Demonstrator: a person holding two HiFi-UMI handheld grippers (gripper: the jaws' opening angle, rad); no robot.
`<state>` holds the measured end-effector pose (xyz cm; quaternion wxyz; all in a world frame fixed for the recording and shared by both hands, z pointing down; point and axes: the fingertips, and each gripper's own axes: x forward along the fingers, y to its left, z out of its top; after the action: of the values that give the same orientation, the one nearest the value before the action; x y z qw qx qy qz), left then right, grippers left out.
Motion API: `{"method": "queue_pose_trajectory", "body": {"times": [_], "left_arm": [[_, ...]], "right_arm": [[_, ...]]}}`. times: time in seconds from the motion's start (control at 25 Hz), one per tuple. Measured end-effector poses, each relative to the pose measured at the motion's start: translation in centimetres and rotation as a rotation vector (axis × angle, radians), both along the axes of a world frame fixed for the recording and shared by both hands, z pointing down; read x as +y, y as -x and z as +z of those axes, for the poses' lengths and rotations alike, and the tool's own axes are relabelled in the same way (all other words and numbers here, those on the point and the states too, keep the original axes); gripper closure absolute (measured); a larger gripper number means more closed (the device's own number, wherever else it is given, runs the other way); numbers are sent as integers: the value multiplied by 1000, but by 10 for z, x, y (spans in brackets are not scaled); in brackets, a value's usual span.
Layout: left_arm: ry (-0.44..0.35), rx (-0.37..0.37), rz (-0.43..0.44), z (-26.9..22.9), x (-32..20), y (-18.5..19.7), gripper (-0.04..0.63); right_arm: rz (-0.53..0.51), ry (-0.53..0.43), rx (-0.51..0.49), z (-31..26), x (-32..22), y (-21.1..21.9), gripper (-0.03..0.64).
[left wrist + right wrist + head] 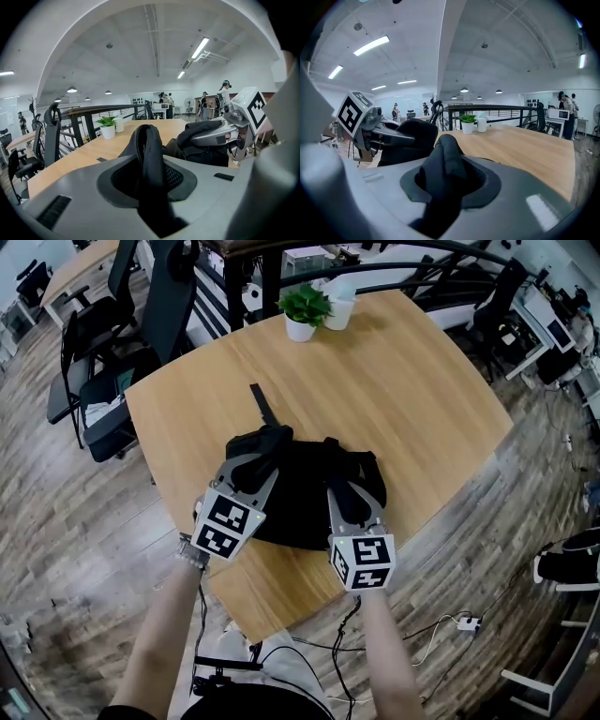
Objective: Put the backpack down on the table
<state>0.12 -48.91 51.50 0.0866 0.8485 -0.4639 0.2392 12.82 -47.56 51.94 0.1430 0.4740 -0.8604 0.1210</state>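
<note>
A black backpack (302, 495) lies on the wooden table (403, 381) near its front edge. My left gripper (265, 452) is at the bag's left top, shut on a folded black shoulder strap (149, 152) that stands up between its jaws. My right gripper (343, 476) is at the bag's right top, shut on the other strap (446, 161). Each gripper shows in the other's view, the right gripper (219, 136) and the left gripper (391, 136), with the bag's bulk between them. A thin loose strap (262, 404) trails away from the bag across the tabletop.
A potted plant (303, 311) and a white cup (340, 309) stand at the table's far edge. Black office chairs (108, 343) are at the left. Cables (441, 626) lie on the wood floor to the right. People stand at desks in the distance.
</note>
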Motion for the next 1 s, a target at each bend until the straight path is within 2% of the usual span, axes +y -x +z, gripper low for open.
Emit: {"method": "queue_pose_trajectory", "body": {"times": [0.36, 1.0], "left_arm": [[18, -31, 20, 3, 5, -11, 416], [-91, -5, 14, -62, 39, -4, 374]], "right_arm": [[4, 24, -47, 2, 6, 5, 383], [69, -89, -68, -66, 37, -20, 375]]}}
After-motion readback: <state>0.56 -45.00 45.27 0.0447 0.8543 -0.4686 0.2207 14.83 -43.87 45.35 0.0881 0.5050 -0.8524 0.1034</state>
